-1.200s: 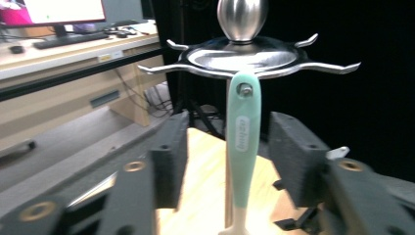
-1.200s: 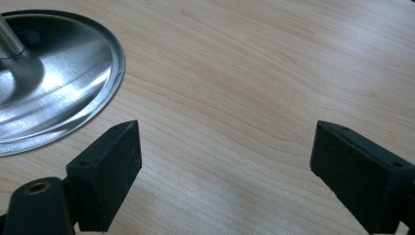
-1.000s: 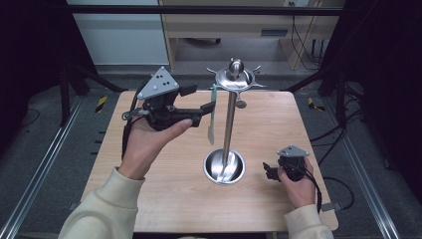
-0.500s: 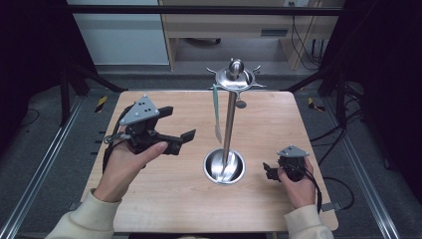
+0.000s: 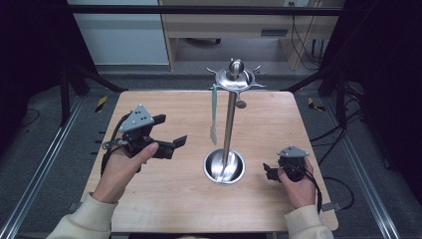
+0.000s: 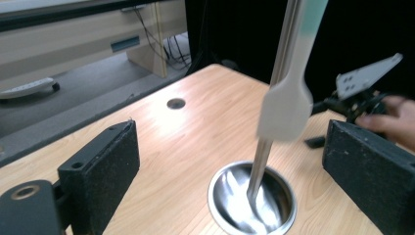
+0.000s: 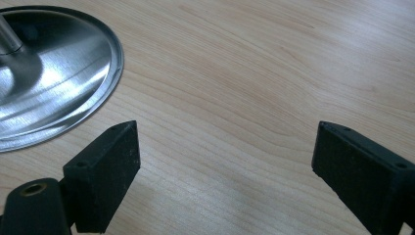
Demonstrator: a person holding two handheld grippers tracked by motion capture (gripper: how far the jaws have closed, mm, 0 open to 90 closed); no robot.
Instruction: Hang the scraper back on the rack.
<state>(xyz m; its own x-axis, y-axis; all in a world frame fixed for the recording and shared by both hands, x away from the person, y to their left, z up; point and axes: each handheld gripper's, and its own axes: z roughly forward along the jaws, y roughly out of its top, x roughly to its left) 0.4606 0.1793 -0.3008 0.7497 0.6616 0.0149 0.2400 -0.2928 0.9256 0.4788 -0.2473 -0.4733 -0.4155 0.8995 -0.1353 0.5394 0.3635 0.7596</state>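
A steel utensil stand [image 5: 229, 124] rises from a round dish base [image 5: 224, 167] at mid-table, with a ring of hooks [image 5: 235, 77] on top. From one hook hangs a spatula [image 5: 214, 113] with a teal handle and pale blade. My left gripper [image 5: 170, 130] is open, held above the table left of the stand, jaws pointing at it. In the left gripper view the spatula blade [image 6: 286, 110] hangs beyond the open left gripper [image 6: 230, 142], not between the jaws. My right gripper [image 5: 268, 172] rests open near the table, right of the base [image 7: 49, 73].
The wooden table [image 5: 164, 199] has a small round hole [image 6: 175, 103] near a far corner. In the left gripper view the other hand and its gripper [image 6: 362, 85] sit behind the stand. A wooden desk and cables lie beyond the table's far edge.
My left gripper drew back from the hanging spatula, moving left and toward the person, and sits lower. The spatula stays on its hook. The right gripper has not moved.
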